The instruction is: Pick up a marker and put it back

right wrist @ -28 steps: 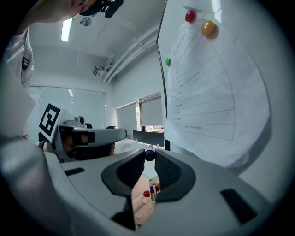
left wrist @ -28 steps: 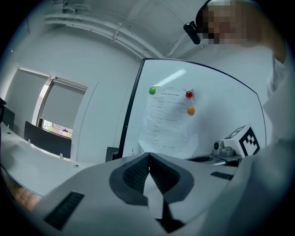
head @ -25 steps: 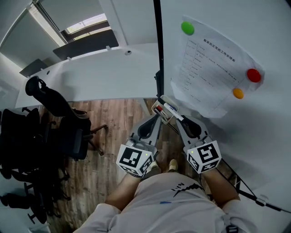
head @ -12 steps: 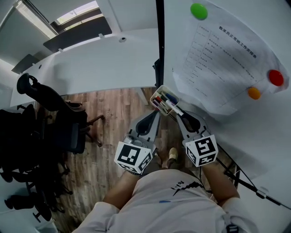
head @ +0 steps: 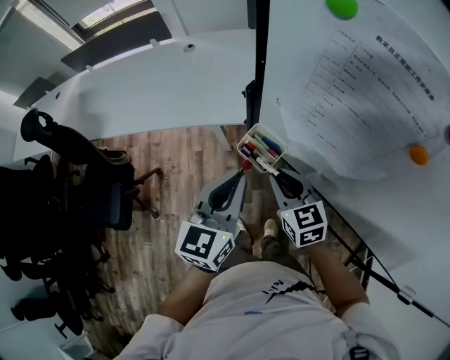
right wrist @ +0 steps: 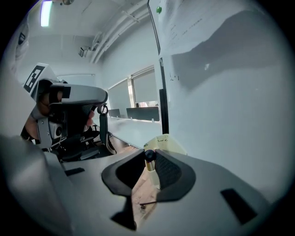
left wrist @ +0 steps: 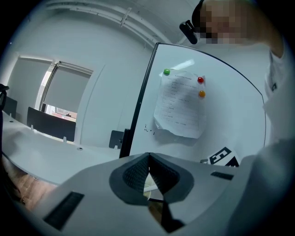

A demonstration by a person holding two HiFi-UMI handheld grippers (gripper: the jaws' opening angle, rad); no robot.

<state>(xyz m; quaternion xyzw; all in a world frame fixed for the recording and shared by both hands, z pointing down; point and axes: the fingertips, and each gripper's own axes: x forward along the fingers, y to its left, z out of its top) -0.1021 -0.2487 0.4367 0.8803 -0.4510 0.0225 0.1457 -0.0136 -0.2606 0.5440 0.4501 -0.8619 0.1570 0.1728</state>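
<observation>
A white marker (head: 266,166) with a dark cap sits between the fingers of my right gripper (head: 271,171), which is shut on it. In the right gripper view the cap (right wrist: 150,155) shows at the fingertips, and the pale marker holder (right wrist: 168,142) stands just beyond. The holder (head: 273,135) hangs at the whiteboard's lower left edge with several coloured markers (head: 264,148) in it. The held marker's tip reaches its near corner. My left gripper (head: 244,171) is beside the right one, just short of the holder. It is shut with nothing in it (left wrist: 148,157).
The whiteboard (head: 394,190) fills the right side, with a printed sheet (head: 365,98) pinned by green (head: 342,6) and orange (head: 419,154) magnets. Black office chairs (head: 77,190) crowd the left. A long white desk (head: 155,91) runs behind, above the wood floor (head: 176,176).
The head view has swung, so the board and holder sit higher and further right. Both grippers stay close together at the holder. The right one still holds the marker.
</observation>
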